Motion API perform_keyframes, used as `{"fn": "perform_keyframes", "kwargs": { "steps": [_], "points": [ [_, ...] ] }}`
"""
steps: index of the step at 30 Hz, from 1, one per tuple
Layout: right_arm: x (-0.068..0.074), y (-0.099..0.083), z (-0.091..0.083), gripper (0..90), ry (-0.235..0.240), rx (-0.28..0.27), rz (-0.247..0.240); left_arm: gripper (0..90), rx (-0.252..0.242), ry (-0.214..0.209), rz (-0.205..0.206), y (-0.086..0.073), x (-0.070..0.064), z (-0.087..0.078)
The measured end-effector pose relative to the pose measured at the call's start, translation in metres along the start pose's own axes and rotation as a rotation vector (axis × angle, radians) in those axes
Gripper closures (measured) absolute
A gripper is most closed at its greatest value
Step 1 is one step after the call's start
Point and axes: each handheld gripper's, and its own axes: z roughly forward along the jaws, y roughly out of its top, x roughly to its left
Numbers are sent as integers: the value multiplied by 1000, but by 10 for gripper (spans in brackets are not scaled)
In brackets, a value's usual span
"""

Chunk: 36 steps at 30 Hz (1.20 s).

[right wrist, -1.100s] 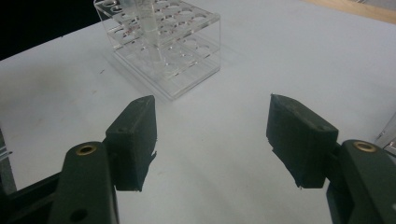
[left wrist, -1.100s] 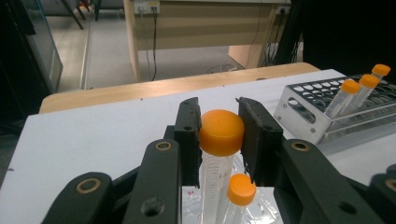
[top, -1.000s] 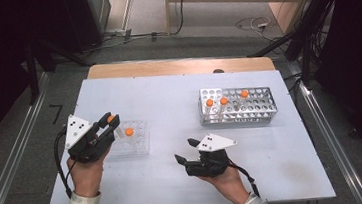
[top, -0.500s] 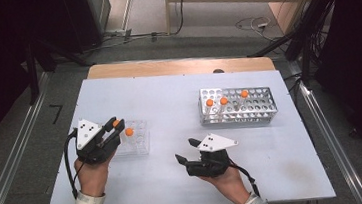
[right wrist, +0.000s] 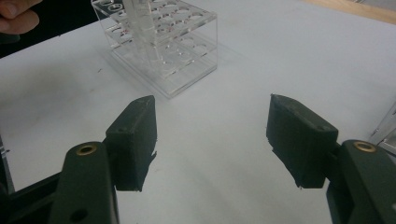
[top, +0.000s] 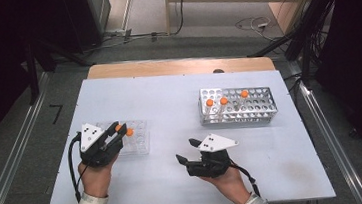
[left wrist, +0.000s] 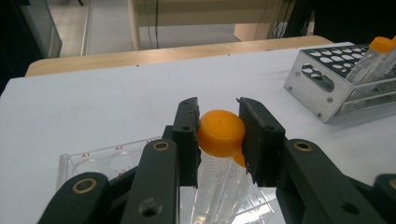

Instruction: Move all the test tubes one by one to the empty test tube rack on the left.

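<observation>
Since the earlier frames, my left gripper [top: 118, 131] had drawn back from over the clear acrylic rack [top: 133, 137] toward the near left corner of the worktop [top: 168, 98], settling lower and closer to me, while the right gripper [top: 188, 151] had stayed where it was near the front edge.

I judged the work to be moving orange-capped tubes between the two racks. Three capped tubes [top: 223, 101] stood in the metal rack [top: 236, 107] toward the far right of the worktop. One orange-capped tube [left wrist: 220, 132] was at the clear rack, still seated in a well, as far as I could tell, and a second orange cap peeked out just behind it. So that tube had been seized but not yet lifted clear, and the carry across and the seating in the metal rack were left, if that was the direction.

Left fingers [left wrist: 187, 135] were closed narrowly on the tube's cap, one pad pressing each side of it, with the clear body hanging down between them into the rack.

Right fingers [right wrist: 135, 140] stood wide apart, holding nothing and touching nothing, hovering over bare worktop and pointed toward the clear rack [right wrist: 161, 44].
</observation>
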Motion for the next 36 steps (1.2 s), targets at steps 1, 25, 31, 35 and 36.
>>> {"fn": "perform_keyframes", "kwargs": {
  "steps": [1,25,31,35,36],
  "points": [
    [0,0,0,319,0,0,0,680,-1,-3,-5,0,0,0],
    [-15,3,-7,324,-54,-23,12,363,-23,-37,-72,7,1,-8],
    [-36,4,-16,327,-125,-40,51,234,-20,1,-71,8,1,-7],
    [-48,6,-23,331,-163,-65,71,218,-23,10,-73,8,2,-8],
    [-50,6,-25,331,-172,-69,77,214,-23,11,-74,8,2,-8]
  ]
}}
